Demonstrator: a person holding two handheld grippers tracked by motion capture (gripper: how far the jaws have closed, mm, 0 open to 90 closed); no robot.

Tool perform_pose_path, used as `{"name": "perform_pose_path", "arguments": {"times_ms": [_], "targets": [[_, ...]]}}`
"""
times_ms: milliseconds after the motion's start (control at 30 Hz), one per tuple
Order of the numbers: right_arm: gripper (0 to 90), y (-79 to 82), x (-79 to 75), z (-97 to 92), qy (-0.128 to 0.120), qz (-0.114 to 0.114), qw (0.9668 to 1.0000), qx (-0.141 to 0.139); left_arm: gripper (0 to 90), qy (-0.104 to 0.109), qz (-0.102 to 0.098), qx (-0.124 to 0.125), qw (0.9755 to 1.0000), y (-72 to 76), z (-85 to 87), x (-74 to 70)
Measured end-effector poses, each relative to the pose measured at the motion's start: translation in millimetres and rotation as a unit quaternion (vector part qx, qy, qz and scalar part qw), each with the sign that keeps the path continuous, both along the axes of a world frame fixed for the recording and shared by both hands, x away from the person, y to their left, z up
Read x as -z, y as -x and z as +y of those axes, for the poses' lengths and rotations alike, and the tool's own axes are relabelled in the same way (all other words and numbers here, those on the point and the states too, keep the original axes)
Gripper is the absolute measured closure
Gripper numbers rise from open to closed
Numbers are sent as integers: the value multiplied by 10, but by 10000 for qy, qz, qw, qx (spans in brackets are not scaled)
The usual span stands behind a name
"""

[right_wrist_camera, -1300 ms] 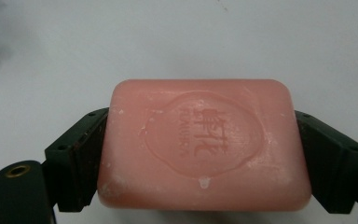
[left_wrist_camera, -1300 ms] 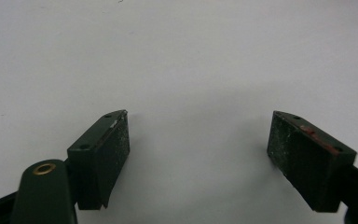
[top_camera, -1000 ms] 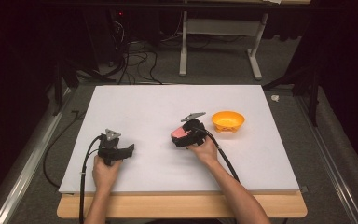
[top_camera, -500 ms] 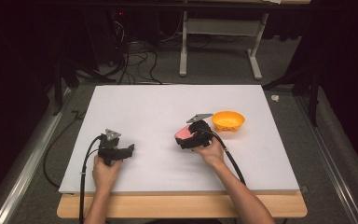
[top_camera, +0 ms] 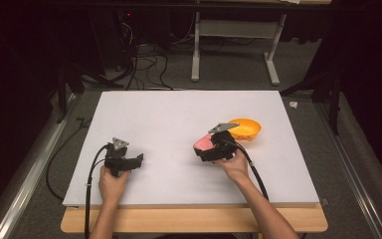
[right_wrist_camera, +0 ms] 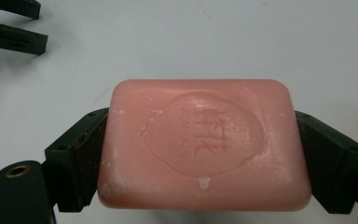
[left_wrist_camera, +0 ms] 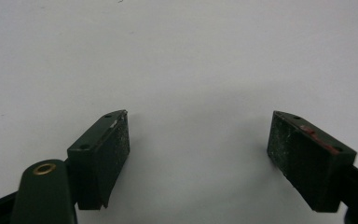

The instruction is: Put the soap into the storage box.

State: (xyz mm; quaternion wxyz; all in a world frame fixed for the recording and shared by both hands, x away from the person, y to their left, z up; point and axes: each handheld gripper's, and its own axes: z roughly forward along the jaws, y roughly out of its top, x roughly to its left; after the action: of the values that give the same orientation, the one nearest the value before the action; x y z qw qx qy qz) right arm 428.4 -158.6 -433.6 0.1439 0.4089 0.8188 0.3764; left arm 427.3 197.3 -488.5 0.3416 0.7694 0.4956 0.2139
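Note:
A pink bar of soap [right_wrist_camera: 200, 142] with an embossed stamp sits clamped between the two black jaws of my right gripper [right_wrist_camera: 200, 158]. In the high view the same soap [top_camera: 203, 142] shows at the front of the right gripper [top_camera: 210, 148], held just above the white board, a short way left of an orange bowl [top_camera: 245, 129]. My left gripper [top_camera: 132, 162] rests low on the board at the front left, its jaws spread wide with only bare white surface between them [left_wrist_camera: 198, 154].
The white board [top_camera: 169, 114] covers a wooden table [top_camera: 189, 220]. Black cables trail from both grippers toward the front edge. Beyond the board lie dark floor, tangled cables and a metal table frame [top_camera: 234, 47]. The left gripper's fingers [right_wrist_camera: 21, 39] show at the top left of the right gripper view.
The right gripper has carried the soap to the right, closer to the orange bowl. The left gripper has stayed where it was.

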Motion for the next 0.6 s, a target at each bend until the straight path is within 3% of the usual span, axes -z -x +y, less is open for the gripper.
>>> {"name": "perform_pose_path", "arguments": {"times_ms": [600], "targets": [[138,222,-110,-265,-112,-213,9996,145,214,0,1,1,10000,0,1,0]]}}
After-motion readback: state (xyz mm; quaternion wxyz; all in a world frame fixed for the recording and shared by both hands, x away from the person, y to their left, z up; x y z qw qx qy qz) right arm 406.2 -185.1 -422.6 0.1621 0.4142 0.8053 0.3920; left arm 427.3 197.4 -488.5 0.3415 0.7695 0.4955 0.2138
